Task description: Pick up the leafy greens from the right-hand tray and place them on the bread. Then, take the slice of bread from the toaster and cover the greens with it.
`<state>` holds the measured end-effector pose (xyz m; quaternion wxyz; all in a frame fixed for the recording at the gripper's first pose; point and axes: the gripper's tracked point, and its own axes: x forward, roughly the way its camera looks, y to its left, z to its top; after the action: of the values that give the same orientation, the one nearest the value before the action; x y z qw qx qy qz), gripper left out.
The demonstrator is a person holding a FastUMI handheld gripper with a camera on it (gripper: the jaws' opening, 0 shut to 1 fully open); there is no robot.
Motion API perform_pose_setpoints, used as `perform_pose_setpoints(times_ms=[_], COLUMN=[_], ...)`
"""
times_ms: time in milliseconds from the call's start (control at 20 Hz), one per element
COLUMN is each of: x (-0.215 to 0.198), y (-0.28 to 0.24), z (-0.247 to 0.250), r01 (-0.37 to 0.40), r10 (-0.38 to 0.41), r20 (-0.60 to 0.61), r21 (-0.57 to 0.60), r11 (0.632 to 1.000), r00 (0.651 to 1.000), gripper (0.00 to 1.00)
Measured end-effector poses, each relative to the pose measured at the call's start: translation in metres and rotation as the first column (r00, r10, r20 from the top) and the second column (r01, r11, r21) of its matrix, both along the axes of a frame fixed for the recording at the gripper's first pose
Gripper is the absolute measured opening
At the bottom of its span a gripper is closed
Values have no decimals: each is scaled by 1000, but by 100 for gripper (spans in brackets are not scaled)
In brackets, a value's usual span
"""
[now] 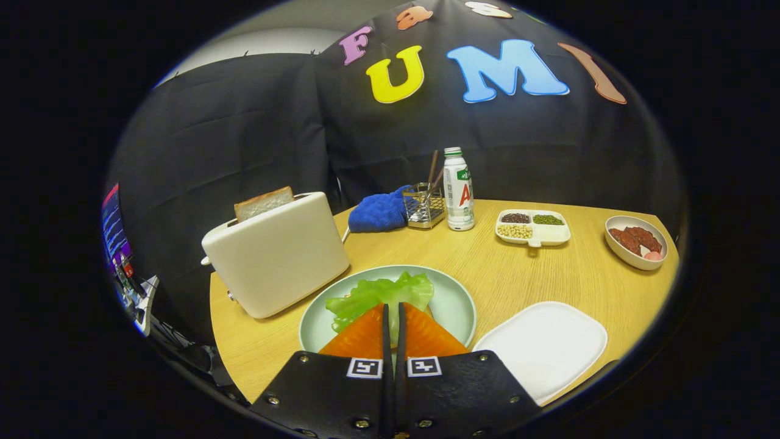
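**A:** Going left to right, what have you got?

**B:** The toaster (277,253) sits left of my fingers and a bit beyond them, with the slice of bread (264,203) standing upright in its slot, broad face toward me and long edge running along the toaster. Dead ahead is the green plate (454,305); the leafy greens (378,296) lie on it right at my fingertips, seemingly over the bread underneath, which I can barely see. The gripper (393,312) has its fingers together with only a thin slit between, gripping nothing as far as I can judge. The white tray (542,344) to the right is bare.

**A:** So the next reach?

**B:** Up and left, I'd say. Any writing?

**A:** The bottle (458,190) has a label; I won't read it.
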<state>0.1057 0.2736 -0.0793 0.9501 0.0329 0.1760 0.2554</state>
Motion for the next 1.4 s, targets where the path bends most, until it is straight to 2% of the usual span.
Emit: perform_pose_setpoints(times_ms=[50,100,150,200,250,500,550,650,700,800,950,1100,1200,1400], x=[2,3,4,6,7,9,10,8,8,-1,-17,-30,-36,-44], y=[-2,-7,-12,-15,-18,-29,-33,-35,-40,-52,-35,-13,17,64], z=[-2,-3,-4,-4,-5,3,10,30,42,60,86,85,92,106], r01=[14,31,44,64,73,123,141,183,242,376,415,413,368,335], r10=[-14,-31,-44,-63,-72,-119,-134,-175,-234,-361,-383,-381,-344,-322], r20=[1,4,9,18,22,68,97,158,183,221,306,291,293,310], r21=[-5,-23,-40,-53,-52,-61,-69,-37,-19,-26,-45,-56,-27,12], r11=[1000,999,998,997,996,991,988,982,970,926,909,909,930,942], r00=[1000,1000,999,998,997,991,986,972,955,906,872,878,892,895], gripper=[2,8,19,19,27,29,39,52,60,63,63,63,63,63])
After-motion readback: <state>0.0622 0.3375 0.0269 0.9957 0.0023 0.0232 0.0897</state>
